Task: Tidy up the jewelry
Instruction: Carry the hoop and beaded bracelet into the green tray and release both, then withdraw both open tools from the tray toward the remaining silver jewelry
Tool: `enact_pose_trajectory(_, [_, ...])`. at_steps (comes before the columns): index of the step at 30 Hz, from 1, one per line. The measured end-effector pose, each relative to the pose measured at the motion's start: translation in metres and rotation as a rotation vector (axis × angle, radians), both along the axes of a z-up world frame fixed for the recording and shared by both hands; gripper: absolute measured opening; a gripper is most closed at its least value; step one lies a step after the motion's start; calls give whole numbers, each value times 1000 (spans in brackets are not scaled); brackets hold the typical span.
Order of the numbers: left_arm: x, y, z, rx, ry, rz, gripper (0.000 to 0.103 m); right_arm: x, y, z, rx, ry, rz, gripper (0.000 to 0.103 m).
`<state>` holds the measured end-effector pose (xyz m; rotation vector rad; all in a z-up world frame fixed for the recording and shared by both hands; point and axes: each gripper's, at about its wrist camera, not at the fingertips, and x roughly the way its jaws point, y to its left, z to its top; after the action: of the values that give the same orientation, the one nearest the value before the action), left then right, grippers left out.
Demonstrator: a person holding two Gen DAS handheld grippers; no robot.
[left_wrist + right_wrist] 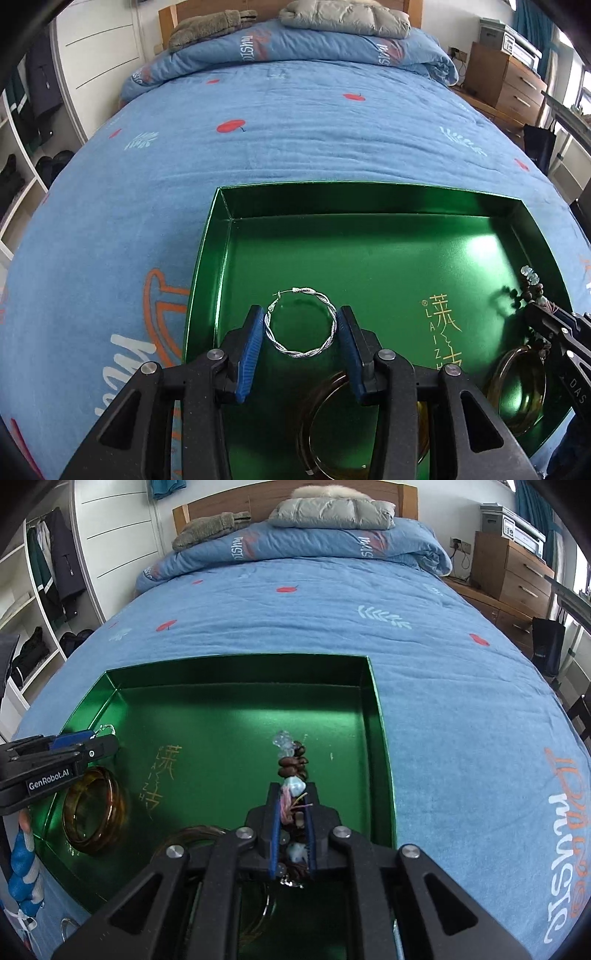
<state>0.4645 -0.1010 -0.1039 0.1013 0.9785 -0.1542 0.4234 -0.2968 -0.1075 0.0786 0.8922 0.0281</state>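
hoop earring (301,325): twisted silver ring, pinched across its width between our left tongs (301,332), over the near-left floor of the green tray (369,201).
bead string (293,766): brown and pale beads; long axis runs toward 12 o'clock out of our right tongs (292,823), over the tray's right half.
left tongs: part open, pads on the hoop's sides at 9 and 3 o'clock.
right tongs: nearly closed, clamped on the string.
amber bangle (94,812): on the tray floor at 9 o'clock from the right tongs.
key relation: we judge both pieces sit above bare floor, so each hand releases straight down.
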Motion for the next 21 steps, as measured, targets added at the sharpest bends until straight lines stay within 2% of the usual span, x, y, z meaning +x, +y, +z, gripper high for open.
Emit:
enact_pose_trajectory(1, [0,2,1,-13,6,4,41,0,-1,0,-1,5,0,15])
enact_pose_trajectory(3, [-3,7,7,-38,2,-2,41,-3,-6,4,20,0,-11,29])
enact_pose_trajectory(5, [-10,11,19,-41,-26,-13,49,-10,-11,14,39,-25,-21,33])
enact_pose_trajectory(6, [-16,13,28,-42,-43,-15,57,-15,-13,21,45,-39,-23,34])
enact_pose_trajectory(7, [-21,16,37,-44,-63,-17,60,-21,-15,29,52,-56,-23,34])
enact_pose_trajectory(11, [-54,28,81,-22,-153,-34,63,-57,-18,72,74,-135,-24,34])
enact_pose_trajectory(15, [-96,51,124,-21,-227,-11,66,-106,-19,118,74,-217,-20,34])
enact_pose_trajectory(21, [-174,82,156,-18,-266,15,66,-193,-17,160,94,-289,-16,34])
